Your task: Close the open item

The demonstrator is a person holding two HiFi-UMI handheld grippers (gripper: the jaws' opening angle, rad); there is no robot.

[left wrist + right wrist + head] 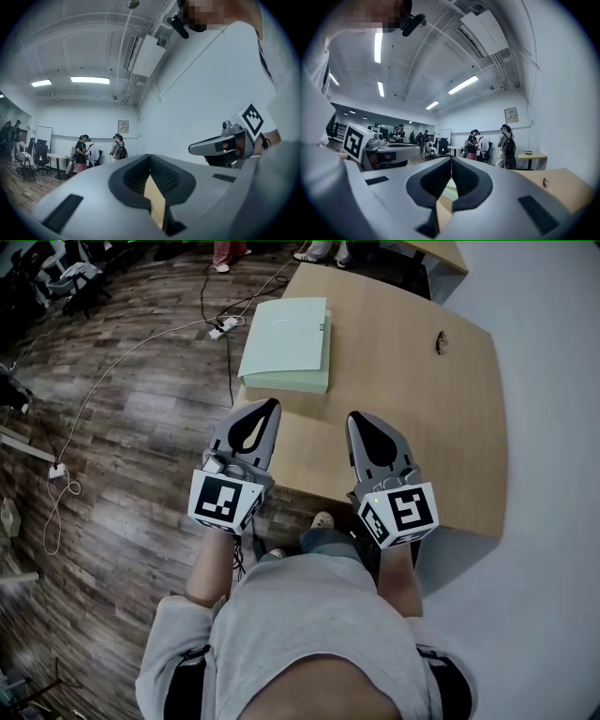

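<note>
**Item 1. Pale green folder (284, 337).** The task's thing.
- Place: flat on the table (422, 427), at its far left corner, with one edge running out to the table's left side.
- State: the cover sits over a thicker lower part that shows along the front and right edges. From here it cannot be told whether the cover is fully down.
- Handling (judged): light, with a stiff board cover and a smooth face that fingers may slide on. It is not fragile. Take it at the free edge of the cover, or press flat on the cover's top, rather than at the spine.

**Item 2. Left gripper (268, 412).**
- Place: over the table's near edge, well short of the folder and pointing toward it.
- Fingers (129, 178): together, nothing between them.

**Item 3. Right gripper (358, 421).**
- Place: over the table's near edge, beside the left gripper.
- Fingers (471, 180): together, holding nothing.

**Item 4. Small dark fitting (441, 341).** Toward the table's far right. Too small to identify.

**Item 5. Power strip (225, 327).** With cables, on the wood floor (122, 427) just off the table's far left corner.

**Item 6. People (487, 147).** Standing well beyond the table, across the room.
</note>
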